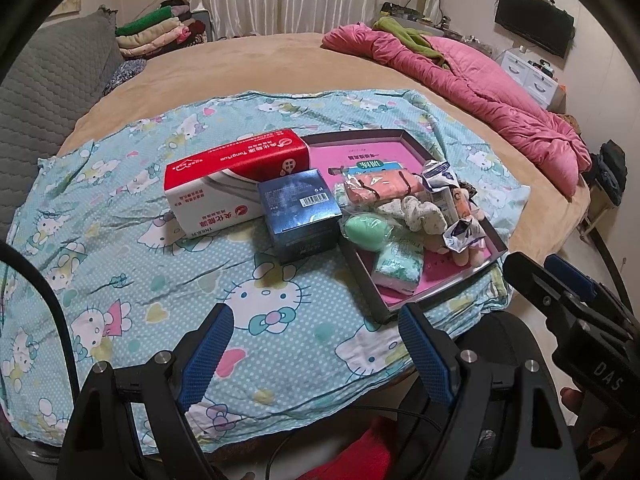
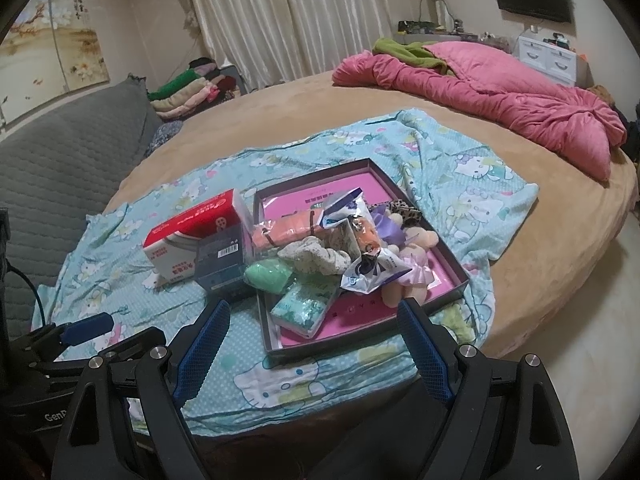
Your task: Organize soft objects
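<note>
A shallow grey tray with a pink floor point(image 1: 400, 148) point(image 2: 452, 268) lies on a Hello Kitty cloth point(image 1: 120, 240) point(image 2: 460, 168) on the bed. It holds a heap of soft things: a green sponge egg point(image 1: 360, 230) point(image 2: 268, 276), a green tissue pack point(image 1: 398, 266) point(image 2: 304, 308), a peach bundle point(image 1: 384, 186) point(image 2: 284, 232), a floral scrunchie point(image 1: 424, 212) point(image 2: 316, 258), foil packets point(image 2: 372, 272) and a plush toy point(image 2: 404, 290). My left gripper point(image 1: 316, 332) is open over the cloth, short of the tray. My right gripper point(image 2: 316, 328) is open near the tray's near edge.
A red-and-white tissue box point(image 1: 236, 178) point(image 2: 188, 236) and a dark blue box point(image 1: 300, 212) point(image 2: 220, 268) stand left of the tray. A pink quilt point(image 1: 480, 88) point(image 2: 500, 92) lies at the bed's far right. Folded clothes point(image 1: 160, 32) are stacked far left beside a grey sofa point(image 2: 60, 168).
</note>
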The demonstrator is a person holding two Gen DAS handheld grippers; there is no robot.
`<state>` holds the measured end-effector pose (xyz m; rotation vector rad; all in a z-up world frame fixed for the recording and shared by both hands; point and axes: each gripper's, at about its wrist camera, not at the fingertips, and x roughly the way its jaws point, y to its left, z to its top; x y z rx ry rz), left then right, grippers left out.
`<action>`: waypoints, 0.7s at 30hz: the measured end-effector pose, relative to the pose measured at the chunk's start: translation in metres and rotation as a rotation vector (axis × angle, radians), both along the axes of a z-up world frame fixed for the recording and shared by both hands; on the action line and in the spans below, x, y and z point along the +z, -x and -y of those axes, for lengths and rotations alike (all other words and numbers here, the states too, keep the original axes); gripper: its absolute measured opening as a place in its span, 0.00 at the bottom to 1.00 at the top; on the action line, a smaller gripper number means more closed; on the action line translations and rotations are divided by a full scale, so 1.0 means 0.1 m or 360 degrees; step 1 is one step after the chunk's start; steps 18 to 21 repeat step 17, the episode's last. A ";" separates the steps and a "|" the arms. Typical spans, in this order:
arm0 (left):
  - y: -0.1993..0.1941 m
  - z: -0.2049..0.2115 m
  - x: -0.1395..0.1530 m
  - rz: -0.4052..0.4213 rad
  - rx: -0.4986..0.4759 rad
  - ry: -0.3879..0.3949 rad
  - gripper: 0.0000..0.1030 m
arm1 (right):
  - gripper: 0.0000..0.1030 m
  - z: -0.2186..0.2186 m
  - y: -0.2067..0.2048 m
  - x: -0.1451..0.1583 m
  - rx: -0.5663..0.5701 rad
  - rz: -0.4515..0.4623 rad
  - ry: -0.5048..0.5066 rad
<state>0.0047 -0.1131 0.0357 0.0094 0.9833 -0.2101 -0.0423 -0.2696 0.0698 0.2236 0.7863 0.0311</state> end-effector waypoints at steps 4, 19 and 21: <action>-0.02 -0.01 -0.03 -0.0006 0.0009 -0.0005 0.81 | 0.84 -0.01 -0.01 -0.01 0.0002 -0.0006 -0.0003; -0.03 -0.03 -0.07 -0.0019 0.0014 -0.0009 0.81 | 0.84 -0.01 -0.02 -0.05 0.0005 -0.0012 -0.0013; -0.03 -0.03 -0.07 -0.0019 0.0014 -0.0009 0.81 | 0.84 -0.01 -0.02 -0.05 0.0005 -0.0012 -0.0013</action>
